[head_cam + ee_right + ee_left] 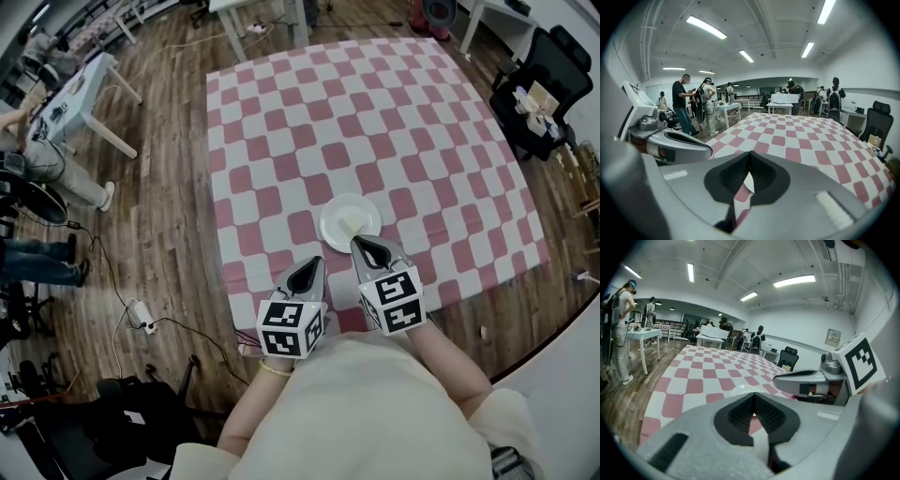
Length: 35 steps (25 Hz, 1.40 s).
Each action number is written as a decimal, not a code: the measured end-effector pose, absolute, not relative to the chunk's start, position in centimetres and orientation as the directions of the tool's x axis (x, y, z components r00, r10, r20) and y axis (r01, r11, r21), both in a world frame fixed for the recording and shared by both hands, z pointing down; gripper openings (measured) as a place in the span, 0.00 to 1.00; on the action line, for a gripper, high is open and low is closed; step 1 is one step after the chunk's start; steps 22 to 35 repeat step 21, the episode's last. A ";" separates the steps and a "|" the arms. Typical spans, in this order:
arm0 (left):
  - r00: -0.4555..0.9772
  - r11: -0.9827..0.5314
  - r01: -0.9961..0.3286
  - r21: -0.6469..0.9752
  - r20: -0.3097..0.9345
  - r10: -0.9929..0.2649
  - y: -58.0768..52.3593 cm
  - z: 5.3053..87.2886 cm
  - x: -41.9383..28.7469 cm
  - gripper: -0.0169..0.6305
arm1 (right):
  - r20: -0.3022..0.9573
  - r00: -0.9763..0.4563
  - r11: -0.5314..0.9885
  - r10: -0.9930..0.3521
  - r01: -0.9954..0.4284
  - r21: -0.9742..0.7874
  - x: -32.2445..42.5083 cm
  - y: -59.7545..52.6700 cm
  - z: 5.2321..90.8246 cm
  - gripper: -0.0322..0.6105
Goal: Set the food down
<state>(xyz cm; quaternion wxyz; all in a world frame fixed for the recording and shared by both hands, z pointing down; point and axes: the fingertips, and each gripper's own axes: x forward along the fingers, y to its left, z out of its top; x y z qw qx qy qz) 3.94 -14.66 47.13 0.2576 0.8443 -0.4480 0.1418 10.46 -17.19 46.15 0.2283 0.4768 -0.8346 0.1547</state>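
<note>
Left gripper (312, 269) and right gripper (364, 246) both shut, nothing between the ribbed black pads (740, 414). Round glossy white plate (328, 225) on red-and-white checked cloth (375, 112). Pale yellowish food (351, 226) lying on plate, shape too small to tell. Right tips at the plate's near rim. Plate only a white sliver in left gripper view, not made out in right gripper view.

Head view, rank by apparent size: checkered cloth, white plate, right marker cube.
1. checkered cloth
2. white plate and right marker cube: look about alike; the cube sits nearer the camera, so no ranking between them.
</note>
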 end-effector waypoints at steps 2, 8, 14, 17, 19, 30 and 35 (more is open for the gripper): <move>0.561 -0.471 -0.827 0.306 0.470 -0.681 -14.6 47.2 4.1 0.03 | 0.526 -0.440 0.497 -0.728 -0.867 -0.039 10.5 -17.2 46.1 0.05; 0.560 -0.473 -0.829 0.300 0.471 -0.682 -14.7 47.1 4.0 0.03 | 0.520 -0.451 0.507 -0.725 -0.861 -0.040 10.0 -17.2 46.0 0.05; 0.559 -0.474 -0.829 0.298 0.472 -0.682 -14.7 47.0 4.1 0.03 | 0.517 -0.454 0.511 -0.726 -0.859 -0.037 9.8 -17.3 46.0 0.05; 0.559 -0.474 -0.829 0.298 0.473 -0.681 -14.7 47.1 4.2 0.03 | 0.523 -0.455 0.512 -0.721 -0.858 -0.040 9.8 -17.3 46.3 0.05; 0.559 -0.474 -0.829 0.298 0.474 -0.680 -14.7 47.1 4.2 0.03 | 0.527 -0.457 0.516 -0.717 -0.856 -0.040 9.8 -17.2 46.4 0.05; 0.559 -0.473 -0.829 0.298 0.475 -0.680 -14.7 47.1 4.2 0.03 | 0.531 -0.458 0.518 -0.713 -0.854 -0.040 9.7 -17.2 46.6 0.05; 0.559 -0.473 -0.829 0.298 0.475 -0.680 -14.7 47.1 4.2 0.03 | 0.531 -0.458 0.518 -0.713 -0.854 -0.040 9.7 -17.2 46.6 0.05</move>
